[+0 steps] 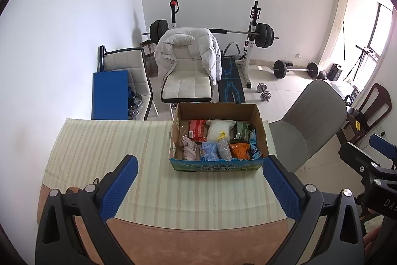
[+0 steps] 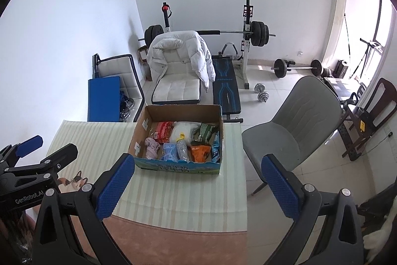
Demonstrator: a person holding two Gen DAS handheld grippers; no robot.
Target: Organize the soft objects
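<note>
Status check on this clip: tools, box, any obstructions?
Left tool open, empty. Right tool open, empty. Cardboard box on table, soft items inside. Nothing between tools and box.

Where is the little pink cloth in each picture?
Left wrist view: the pink cloth lies in the near left corner of the cardboard box, just right of picture centre.
Right wrist view: the pink cloth is in the same box corner, left of picture centre.
Shared landmark: the light blue packet lies right beside it in both.
</note>
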